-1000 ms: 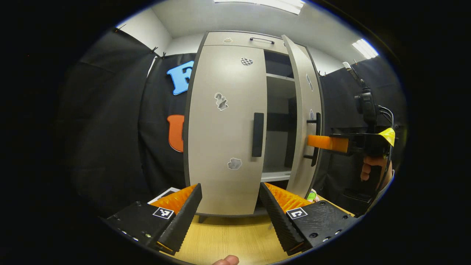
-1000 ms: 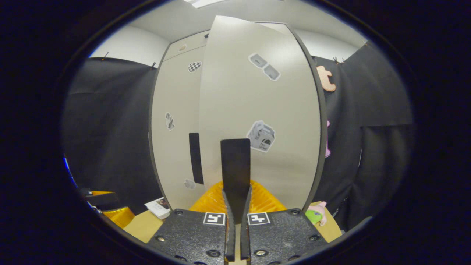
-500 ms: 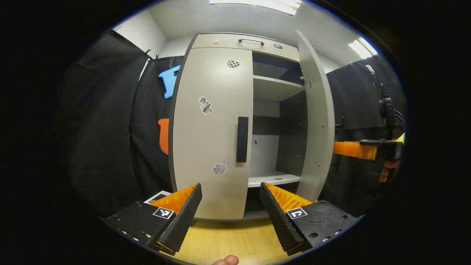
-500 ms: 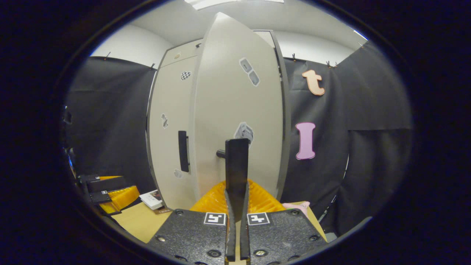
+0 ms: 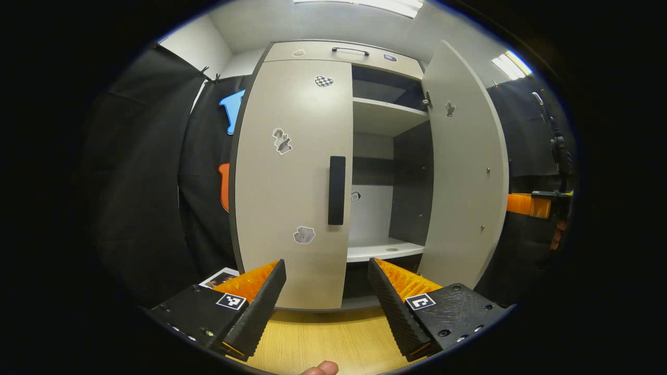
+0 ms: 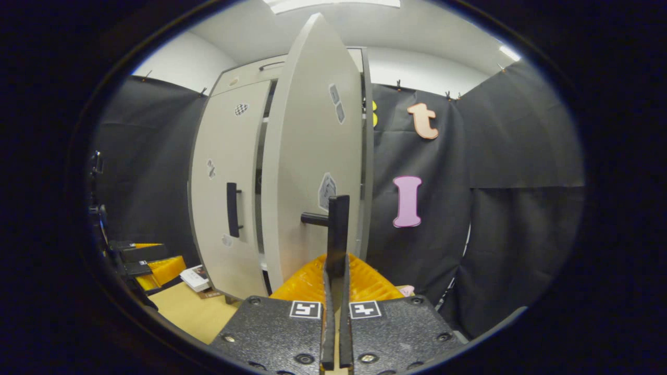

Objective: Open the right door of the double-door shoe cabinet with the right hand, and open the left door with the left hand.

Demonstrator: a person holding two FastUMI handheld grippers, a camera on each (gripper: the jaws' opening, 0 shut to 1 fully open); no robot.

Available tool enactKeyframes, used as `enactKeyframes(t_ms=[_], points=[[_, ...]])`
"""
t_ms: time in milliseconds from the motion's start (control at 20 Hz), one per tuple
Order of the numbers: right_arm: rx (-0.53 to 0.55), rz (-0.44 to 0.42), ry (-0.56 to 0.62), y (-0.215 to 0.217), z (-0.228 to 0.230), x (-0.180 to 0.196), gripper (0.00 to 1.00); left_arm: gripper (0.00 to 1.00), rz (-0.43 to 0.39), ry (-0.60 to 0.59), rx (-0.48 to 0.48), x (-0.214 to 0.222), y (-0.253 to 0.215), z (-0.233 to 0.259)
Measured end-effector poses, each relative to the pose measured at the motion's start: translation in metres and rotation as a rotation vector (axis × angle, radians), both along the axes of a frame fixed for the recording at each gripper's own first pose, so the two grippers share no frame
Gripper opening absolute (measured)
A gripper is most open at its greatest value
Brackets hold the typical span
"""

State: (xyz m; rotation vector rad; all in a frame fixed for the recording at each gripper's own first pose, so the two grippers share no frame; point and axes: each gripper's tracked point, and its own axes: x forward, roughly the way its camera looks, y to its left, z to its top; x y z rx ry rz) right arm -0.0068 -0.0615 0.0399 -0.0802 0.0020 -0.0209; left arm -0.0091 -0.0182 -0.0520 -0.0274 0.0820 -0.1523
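Right gripper (image 6: 336, 276) clamped on right door handle (image 6: 337, 229), right door (image 5: 464, 166) swung wide; left gripper (image 5: 326, 286) spread before closed left door (image 5: 292, 177); counter (image 5: 323, 338) below.

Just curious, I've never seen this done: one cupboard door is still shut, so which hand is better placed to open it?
The left. Its claw is open and faces the shut left door, with the door's handle straight ahead. The right claw is busy, shut on the right door's handle.
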Motion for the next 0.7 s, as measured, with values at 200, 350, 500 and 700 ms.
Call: enactKeyframes(t_ms=[200, 350, 500, 700], points=[[-0.001, -0.077, -0.005, -0.035, -0.001, -0.002, 0.04, 0.95, -0.006, 0.004, 0.002, 0.004, -0.003, -0.002], [0.004, -0.082, -0.01, -0.058, 0.001, -0.003, 0.02, 0.95, -0.01, 0.011, 0.008, 0.006, -0.004, -0.004], [0.048, -0.048, -0.006, -0.06, -0.004, 0.01, 0.04, 0.95, -0.008, 0.02, 0.01, 0.005, -0.005, -0.007], [0.045, -0.079, -0.007, -0.057, -0.005, -0.005, 0.04, 0.95, 0.005, 0.023, 0.014, 0.0, 0.002, -0.008]])
